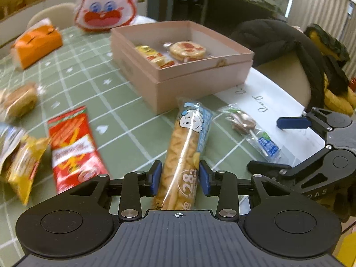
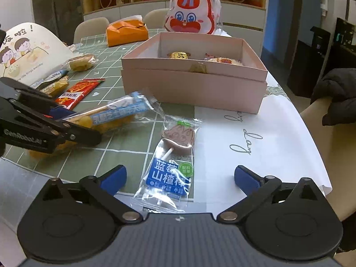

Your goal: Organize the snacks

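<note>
— What did the bench [image 1: 93,84] look like from the left side?
— A green checked cloth, with a pink box [image 1: 178,66] on it holding two wrapped snacks. A red snack packet [image 1: 73,146] lay to the left. The left hand-held gripper [image 1: 180,178] had its blue pads on either side of a long corn-snack tube [image 1: 184,149] lying on the cloth; whether they pressed on the wrapper I couldn't tell.
— And from the right?
— Shelves with ornaments at the back, a rabbit-faced bag [image 2: 191,11] behind the pink box [image 2: 193,89]. The right hand-held gripper [image 2: 180,176] stood wide apart, holding nothing, with a wrapped lollipop [image 2: 173,158] flat on the bench between its fingers, untouched. The left one [image 2: 73,124] was just beside it, over the tube [image 2: 120,113].
</note>
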The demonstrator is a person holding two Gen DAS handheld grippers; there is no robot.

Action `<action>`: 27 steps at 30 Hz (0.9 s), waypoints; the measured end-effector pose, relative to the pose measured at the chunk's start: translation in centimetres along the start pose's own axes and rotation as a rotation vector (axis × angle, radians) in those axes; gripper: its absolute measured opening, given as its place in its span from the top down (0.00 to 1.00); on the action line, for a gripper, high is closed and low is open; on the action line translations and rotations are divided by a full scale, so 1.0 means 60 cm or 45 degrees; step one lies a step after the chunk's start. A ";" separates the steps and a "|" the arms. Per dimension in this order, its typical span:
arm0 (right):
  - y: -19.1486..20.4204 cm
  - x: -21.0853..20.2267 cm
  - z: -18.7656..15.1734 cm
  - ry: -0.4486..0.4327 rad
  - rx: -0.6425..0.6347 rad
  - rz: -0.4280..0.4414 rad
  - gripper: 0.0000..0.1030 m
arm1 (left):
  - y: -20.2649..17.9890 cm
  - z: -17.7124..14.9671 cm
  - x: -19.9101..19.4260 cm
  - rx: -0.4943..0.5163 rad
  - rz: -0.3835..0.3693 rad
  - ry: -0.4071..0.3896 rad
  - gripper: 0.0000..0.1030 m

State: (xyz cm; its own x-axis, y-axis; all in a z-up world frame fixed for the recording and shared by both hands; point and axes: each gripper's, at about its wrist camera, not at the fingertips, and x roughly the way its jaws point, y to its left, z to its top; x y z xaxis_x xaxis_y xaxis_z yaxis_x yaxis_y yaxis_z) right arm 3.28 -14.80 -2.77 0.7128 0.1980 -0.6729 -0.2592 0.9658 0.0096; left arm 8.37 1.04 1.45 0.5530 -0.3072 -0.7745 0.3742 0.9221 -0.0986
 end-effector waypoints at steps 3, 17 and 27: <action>-0.002 -0.001 -0.002 0.001 -0.003 0.005 0.00 | 0.013 -0.017 -0.016 -0.026 0.054 0.013 0.63; -0.004 -0.004 -0.005 -0.005 -0.032 0.033 0.00 | 0.039 -0.012 -0.014 -0.195 0.010 -0.012 0.63; 0.002 0.028 0.032 0.001 0.035 -0.038 0.08 | 0.033 -0.005 -0.002 -0.205 0.018 -0.042 0.62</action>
State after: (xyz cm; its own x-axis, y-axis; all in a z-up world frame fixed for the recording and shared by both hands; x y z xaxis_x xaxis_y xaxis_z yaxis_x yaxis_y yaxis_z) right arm 5.68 -14.05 -2.46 0.7197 0.1689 -0.6735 -0.2198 0.9755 0.0098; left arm 8.85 2.99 1.16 0.5825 -0.2988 -0.7559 0.2432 0.9514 -0.1887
